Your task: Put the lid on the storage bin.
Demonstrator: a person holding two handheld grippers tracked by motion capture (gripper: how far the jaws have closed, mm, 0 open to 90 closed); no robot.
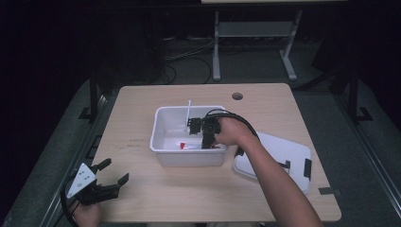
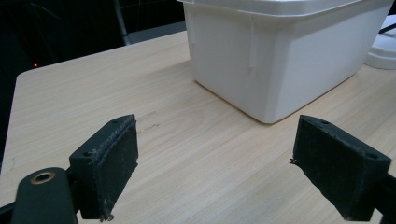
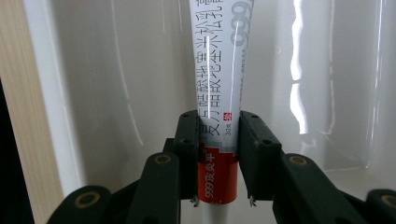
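The right gripper (image 3: pixel 217 154) has its jaws pinching a tube (image 3: pixel 219 93) inside the white bin (image 1: pixel 163 144) at mid-table. The grasp looks made; lifting the tube out remains. The left gripper (image 1: pixel 113 172) rests spread at the table's near-left corner.

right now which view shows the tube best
The right gripper view: the tube stands close up between the right gripper pads, its print and red band plain. In the high view it is a small red and white shape in the bin. The left gripper view gives the bin's outer wall.
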